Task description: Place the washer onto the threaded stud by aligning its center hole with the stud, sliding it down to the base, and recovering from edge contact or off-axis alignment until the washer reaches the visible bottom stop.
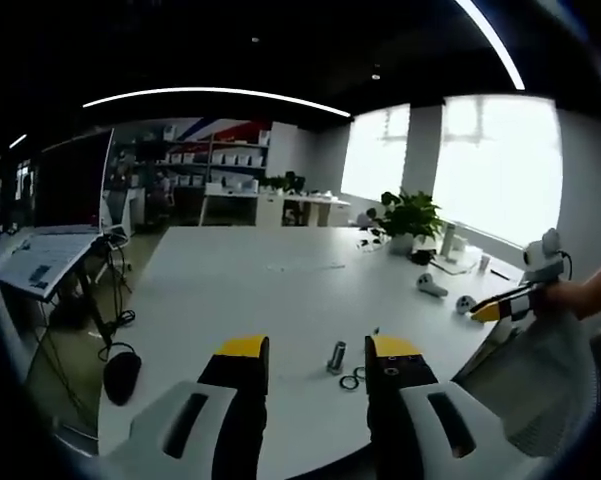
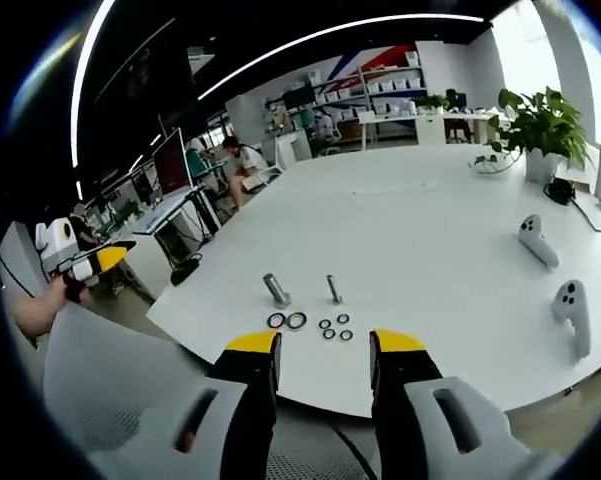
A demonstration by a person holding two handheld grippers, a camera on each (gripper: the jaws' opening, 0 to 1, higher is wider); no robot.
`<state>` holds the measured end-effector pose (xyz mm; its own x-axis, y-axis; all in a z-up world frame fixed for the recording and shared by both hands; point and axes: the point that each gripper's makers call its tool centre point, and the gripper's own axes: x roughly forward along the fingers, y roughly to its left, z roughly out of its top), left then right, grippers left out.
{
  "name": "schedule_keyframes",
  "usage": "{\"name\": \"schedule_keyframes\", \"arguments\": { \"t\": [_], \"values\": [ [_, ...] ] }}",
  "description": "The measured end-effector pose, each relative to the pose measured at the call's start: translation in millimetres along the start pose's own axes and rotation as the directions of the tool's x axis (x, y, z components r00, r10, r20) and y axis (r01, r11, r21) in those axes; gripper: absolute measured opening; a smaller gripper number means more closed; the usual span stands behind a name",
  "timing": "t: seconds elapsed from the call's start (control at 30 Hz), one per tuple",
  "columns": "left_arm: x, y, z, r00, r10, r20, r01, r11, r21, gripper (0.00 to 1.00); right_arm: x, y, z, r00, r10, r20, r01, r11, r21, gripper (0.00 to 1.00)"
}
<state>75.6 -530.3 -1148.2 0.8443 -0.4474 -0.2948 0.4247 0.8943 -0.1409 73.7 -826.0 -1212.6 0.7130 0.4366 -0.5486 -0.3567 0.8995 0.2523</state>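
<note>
Looking across a big white table (image 2: 410, 230) in an open office: shelving at the back, bright windows, potted plant (image 2: 542, 125) at 2 o'clock in right gripper view, monitor on a side desk (image 1: 75, 180) at 10 o'clock in left gripper view

Counted in right gripper view: two studs, thicker stud (image 2: 276, 289) and thinner threaded stud (image 2: 333, 290), both near the table's near edge; two larger washers (image 2: 287, 321) touching side by side below the thick one; four small washers (image 2: 333, 327) in a loose cluster below the thin one; two white controllers (image 2: 552, 270) at 3 o'clock

Left gripper (image 1: 317, 355) jaws spread apart, nothing between; stud (image 1: 337, 357) and a couple of rings (image 1: 353, 379) sit between the jaw tips, toward the right one, apart from both

Right gripper (image 2: 323, 350) jaws also apart and empty; washers lie on the table just above the tips at 12 o'clock, not touching, none on a stud

Each gripper shows in the other's view, held off the table edge
</note>
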Motion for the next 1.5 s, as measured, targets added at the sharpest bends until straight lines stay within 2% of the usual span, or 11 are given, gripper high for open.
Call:
{"name": "schedule_keyframes", "arguments": {
  "t": [0.17, 0.43, 0.6, 0.7, 0.87, 0.93, 1.03, 1.13, 1.4, 1.47, 1.5],
  "values": [
    [1.4, 0.1, -5.4, 1.000, 0.003, -0.029, -0.003, 1.000, 0.001, 0.36, 2.9, 5.6, -5.1, 0.999, 0.034, -0.030, -0.035, 0.999, -0.020, 0.36],
    [-1.3, 8.2, -5.0, 0.999, 0.037, -0.018, -0.037, 0.999, -0.026, 0.36, 3.6, 10.5, -6.5, 0.997, 0.065, -0.037, -0.066, 0.998, -0.015, 0.34],
    [2.3, 2.9, -10.6, 0.999, 0.012, -0.049, -0.013, 1.000, -0.015, 0.36, 3.5, 11.8, -9.7, 0.996, 0.075, -0.053, -0.076, 0.997, -0.008, 0.35],
    [2.0, 1.4, -10.3, 0.999, 0.004, -0.048, -0.005, 1.000, -0.017, 0.36, 4.3, 8.2, -13.6, 0.996, 0.057, -0.074, -0.057, 0.998, -0.008, 0.36],
    [1.5, 1.5, -10.6, 0.999, 0.005, -0.050, -0.006, 1.000, -0.018, 0.36, 4.6, 10.9, -14.8, 0.994, 0.073, -0.080, -0.074, 0.997, -0.009, 0.36],
    [2.5, -3.7, -11.9, 0.998, -0.018, -0.057, 0.017, 1.000, -0.019, 0.36, 5.6, 11.8, -16.3, 0.993, 0.083, -0.088, -0.083, 0.997, 0.003, 0.36],
    [5.0, -13.7, -19.4, 0.993, -0.066, -0.098, 0.065, 0.998, -0.009, 0.37, 5.7, 13.3, -16.4, 0.992, 0.092, -0.089, -0.092, 0.996, -0.001, 0.36],
    [6.1, -18.5, -23.9, 0.989, -0.088, -0.122, 0.088, 0.996, -0.008, 0.38, 5.8, 14.5, -16.8, 0.991, 0.101, -0.090, -0.100, 0.995, 0.008, 0.36],
    [4.7, -22.4, -21.4, 0.988, -0.084, -0.126, 0.085, 0.996, 0.006, 0.43, 4.9, 13.8, -16.3, 0.991, 0.103, -0.087, -0.102, 0.995, 0.010, 0.36],
    [4.6, -23.4, -22.7, 0.987, -0.076, -0.144, 0.080, 0.996, 0.023, 0.47, 4.7, 13.3, -15.9, 0.991, 0.102, -0.084, -0.101, 0.995, 0.014, 0.36],
    [3.5, -25.4, -23.8, 0.984, -0.069, -0.166, 0.080, 0.995, 0.059, 0.47, 4.7, 13.1, -15.9, 0.991, 0.102, -0.085, -0.101, 0.995, 0.015, 0.36]
  ]
}}
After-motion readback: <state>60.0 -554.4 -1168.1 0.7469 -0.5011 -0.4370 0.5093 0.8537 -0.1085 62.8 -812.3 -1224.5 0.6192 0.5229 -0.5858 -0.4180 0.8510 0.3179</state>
